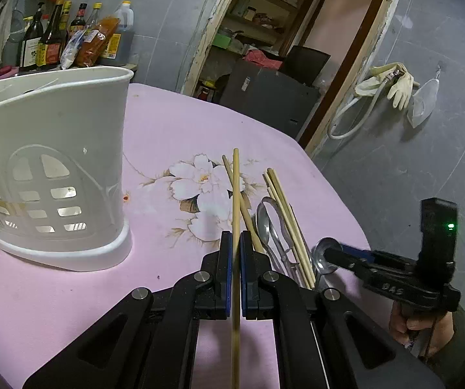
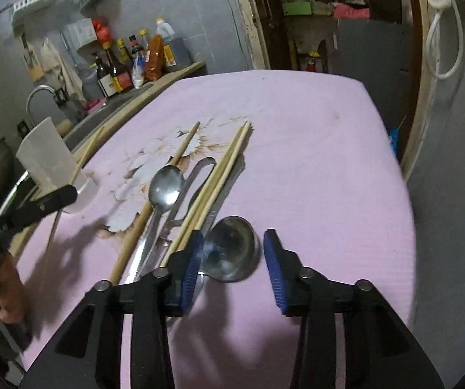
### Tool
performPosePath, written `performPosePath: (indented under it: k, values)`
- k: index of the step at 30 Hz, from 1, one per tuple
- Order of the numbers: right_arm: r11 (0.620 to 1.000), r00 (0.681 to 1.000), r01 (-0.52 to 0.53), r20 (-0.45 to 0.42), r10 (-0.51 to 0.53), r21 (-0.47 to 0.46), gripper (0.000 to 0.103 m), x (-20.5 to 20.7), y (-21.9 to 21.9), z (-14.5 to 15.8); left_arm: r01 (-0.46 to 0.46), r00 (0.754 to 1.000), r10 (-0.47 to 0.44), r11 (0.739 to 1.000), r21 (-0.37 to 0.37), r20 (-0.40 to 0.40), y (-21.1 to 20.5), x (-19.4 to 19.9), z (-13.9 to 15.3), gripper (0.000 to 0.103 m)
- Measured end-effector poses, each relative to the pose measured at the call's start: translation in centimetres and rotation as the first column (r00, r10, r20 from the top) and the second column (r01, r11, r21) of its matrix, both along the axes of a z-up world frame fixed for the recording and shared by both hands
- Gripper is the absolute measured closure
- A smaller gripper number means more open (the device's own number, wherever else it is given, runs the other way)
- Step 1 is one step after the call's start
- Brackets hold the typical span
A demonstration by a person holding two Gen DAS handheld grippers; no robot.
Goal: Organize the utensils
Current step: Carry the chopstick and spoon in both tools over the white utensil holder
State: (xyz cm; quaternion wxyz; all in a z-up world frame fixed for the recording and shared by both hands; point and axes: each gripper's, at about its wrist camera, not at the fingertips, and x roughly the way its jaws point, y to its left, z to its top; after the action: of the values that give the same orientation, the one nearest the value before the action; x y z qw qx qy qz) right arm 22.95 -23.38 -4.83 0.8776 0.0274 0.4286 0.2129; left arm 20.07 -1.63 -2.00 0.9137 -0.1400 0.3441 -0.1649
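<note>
Left wrist view: left hand-held gripper (image 1: 236, 246) clenched on chopstick (image 1: 236, 194) beside white utensil holder (image 1: 70, 136).

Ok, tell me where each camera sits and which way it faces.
Left wrist: on the left gripper, shut on a chopstick, facing the white holder; the right gripper and hand show.
Right wrist: on the right gripper, open around the ladle bowl, facing the pink table.
Shared: spoon, chopsticks, ladle, bottles.

Left gripper (image 1: 236, 246) clamped on a single chopstick (image 1: 236, 194) above pink tablecloth (image 1: 167, 129); white utensil holder (image 1: 51, 168) at left, spoons (image 1: 263, 223) and loose chopsticks (image 1: 284, 207) just right.
</note>
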Motion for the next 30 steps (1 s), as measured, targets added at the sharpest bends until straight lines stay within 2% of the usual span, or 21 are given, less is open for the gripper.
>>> performPosePath:
  k: [2,4,8,10,13,14,17,19,21,23,26,30]
  values:
    - [1.0,1.0,0.002,-0.014,-0.002,0.019,0.085,0.2,-0.2,-0.3,0.002,1.0,-0.002,1.0,-0.006,0.005,0.0,0.0,0.1,0.101]
    - [0.999,0.999,0.014,-0.032,-0.013,0.046,0.094,0.5,-0.7,-0.4,0.004,1.0,-0.004,1.0,-0.012,0.007,0.0,0.0,0.1,0.101]
    - [0.996,0.999,0.031,-0.035,-0.028,0.088,0.099,0.4,-1.5,-0.3,0.001,1.0,-0.001,1.0,-0.019,0.013,0.2,0.0,0.3,0.101]
    - [0.998,0.999,0.037,0.03,-0.039,0.06,0.1,-0.5,-1.1,0.7,-0.006,1.0,0.007,1.0,-0.021,0.029,0.3,-0.4,0.6,0.101]
    - [0.998,0.974,0.046,0.222,-0.034,-0.051,0.1,-3.2,0.6,2.9,-0.01,0.998,0.012,1.0,-0.02,0.061,0.4,-1.0,1.2,0.101]
    - [0.992,0.948,0.061,0.317,-0.022,-0.113,0.1,-4.8,1.7,3.7,-0.012,0.997,0.014,1.0,-0.021,0.077,0.4,-1.2,1.3,0.101]
    - [0.976,0.886,0.083,0.463,0.02,-0.2,0.1,-7.4,3.6,4.9,-0.017,0.992,0.02,0.999,-0.029,0.122,0.6,-1.8,1.8,0.101]
    - [0.968,0.847,0.101,0.53,0.038,-0.231,0.101,-8.7,4.7,5.4,-0.016,0.989,0.023,0.999,-0.045,0.146,0.8,-2.0,2.2,0.101]
    - [0.955,0.791,0.134,0.609,0.059,-0.266,0.101,-10.1,5.9,5.9,-0.015,0.984,0.027,0.998,-0.065,0.178,1.1,-2.3,2.6,0.101]
    - [0.945,0.739,0.161,0.669,0.075,-0.283,0.101,-11.2,6.9,6.3,-0.022,0.978,0.038,0.997,-0.077,0.206,1.5,-2.5,3.0,0.101]
    - [0.941,0.68,0.182,0.727,0.088,-0.284,0.101,-11.8,8.2,7.1,-0.044,0.966,0.067,0.994,-0.1,0.248,2.5,-2.9,4.0,0.101]
    - [0.946,0.629,0.187,0.772,0.093,-0.266,0.101,-11.9,9.5,8.1,-0.078,0.945,0.112,0.99,-0.12,0.308,4.1,-3.2,5.8,0.101]
